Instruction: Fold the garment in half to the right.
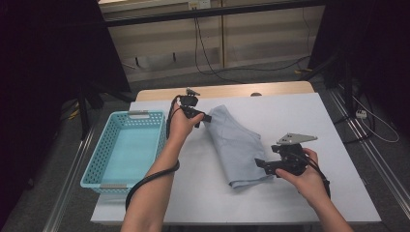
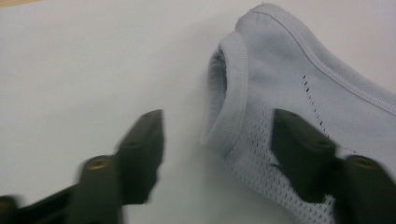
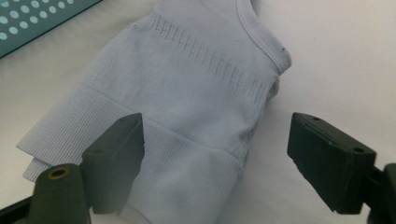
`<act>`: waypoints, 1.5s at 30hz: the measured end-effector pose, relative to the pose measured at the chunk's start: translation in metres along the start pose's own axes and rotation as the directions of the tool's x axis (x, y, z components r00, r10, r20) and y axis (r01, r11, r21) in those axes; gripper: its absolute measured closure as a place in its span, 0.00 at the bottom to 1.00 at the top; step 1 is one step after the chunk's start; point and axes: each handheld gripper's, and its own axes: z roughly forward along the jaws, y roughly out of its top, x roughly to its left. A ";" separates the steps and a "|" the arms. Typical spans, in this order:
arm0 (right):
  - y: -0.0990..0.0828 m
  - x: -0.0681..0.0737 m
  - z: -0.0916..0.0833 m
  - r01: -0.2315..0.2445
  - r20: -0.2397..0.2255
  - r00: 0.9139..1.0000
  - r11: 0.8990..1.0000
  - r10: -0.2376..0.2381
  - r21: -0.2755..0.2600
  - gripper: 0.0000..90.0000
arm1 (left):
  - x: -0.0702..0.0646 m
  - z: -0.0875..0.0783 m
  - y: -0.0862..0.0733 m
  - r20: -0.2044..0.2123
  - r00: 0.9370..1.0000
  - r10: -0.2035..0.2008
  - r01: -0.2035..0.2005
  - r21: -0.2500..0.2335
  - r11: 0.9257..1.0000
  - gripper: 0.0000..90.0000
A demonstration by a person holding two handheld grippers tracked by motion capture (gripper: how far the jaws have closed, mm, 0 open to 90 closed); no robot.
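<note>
A folded light blue-grey knit garment point(image 1: 237, 145) lies on the white tabletop point(image 1: 309, 116), running from far left to near right. My left gripper point(image 1: 205, 118) is at its far end, by the ribbed neck opening. In the left gripper view the jaws point(image 2: 219, 126) stand apart with the garment's ribbed edge point(image 2: 233, 93) between them, and the pads do not press on it. My right gripper point(image 1: 261, 164) is at the near end. In the right gripper view its jaws point(image 3: 215, 130) are wide open over the garment's ribbed hem point(image 3: 187, 154), with no grip on it.
A turquoise plastic basket point(image 1: 94, 164) stands at the table's left side, close to my left forearm; its perforated corner point(image 3: 28, 18) shows in the right gripper view. Bare white tabletop lies right of the garment. Cables run across the floor behind the table.
</note>
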 end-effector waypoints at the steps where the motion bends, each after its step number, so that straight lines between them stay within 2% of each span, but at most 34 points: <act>1: -0.001 0.000 0.000 -0.001 0.000 1.000 1.000 0.001 -0.001 0.21 | -0.001 -0.001 -0.002 -0.010 1.000 0.002 -0.002 -0.002 1.000 0.32; 2: -0.001 -0.001 0.000 -0.002 -0.001 1.000 1.000 0.002 -0.002 0.21 | -0.002 -0.003 -0.003 -0.009 1.000 0.009 -0.009 -0.002 1.000 0.30; 4: -0.003 -0.002 0.000 -0.001 -0.004 1.000 1.000 0.001 -0.004 0.21 | -0.004 -0.006 -0.007 0.014 1.000 -0.004 0.004 -0.007 1.000 0.27; 7: -0.006 -0.006 -0.001 -0.011 0.000 1.000 1.000 0.011 -0.001 0.21 | -0.010 -0.008 -0.014 0.021 1.000 0.021 -0.021 0.005 1.000 0.23; 11: -0.009 -0.011 -0.001 -0.019 0.007 1.000 1.000 0.019 0.004 0.21 | -0.017 -0.012 -0.021 0.033 0.999 0.026 -0.026 -0.002 1.000 0.20; 14: -0.010 -0.014 -0.001 -0.011 0.006 1.000 1.000 0.011 0.002 0.21 | -0.023 -0.018 -0.026 0.039 0.998 0.044 -0.044 -0.007 0.999 0.20; 17: -0.011 -0.016 -0.001 -0.011 -0.003 1.000 1.000 0.011 0.002 0.20 | -0.026 -0.021 -0.031 0.062 0.997 0.049 -0.049 -0.006 0.999 0.19; 20: -0.012 -0.016 -0.001 -0.009 0.001 1.000 1.000 0.009 0.000 0.20 | -0.028 -0.023 -0.036 0.058 0.996 0.074 -0.074 0.008 0.997 0.18; 21: -0.012 -0.015 -0.002 -0.007 0.004 1.000 1.000 0.007 -0.002 0.20 | -0.030 -0.024 -0.038 0.063 0.996 0.067 -0.067 0.004 0.998 0.18; 29: -0.015 -0.013 -0.007 -0.008 -0.005 1.000 1.000 0.008 -0.012 0.19 | -0.042 -0.030 -0.053 0.080 0.992 0.103 -0.103 0.001 0.995 0.17; 37: -0.020 -0.014 -0.011 -0.005 0.008 1.000 1.000 0.005 -0.011 0.18 | -0.052 -0.042 -0.063 0.085 0.990 0.110 -0.107 -0.038 0.993 0.16; 45: -0.027 -0.010 -0.016 0.021 0.021 1.000 1.000 -0.021 -0.003 0.17 | -0.062 -0.044 -0.073 0.083 0.992 0.095 -0.092 -0.042 0.995 0.14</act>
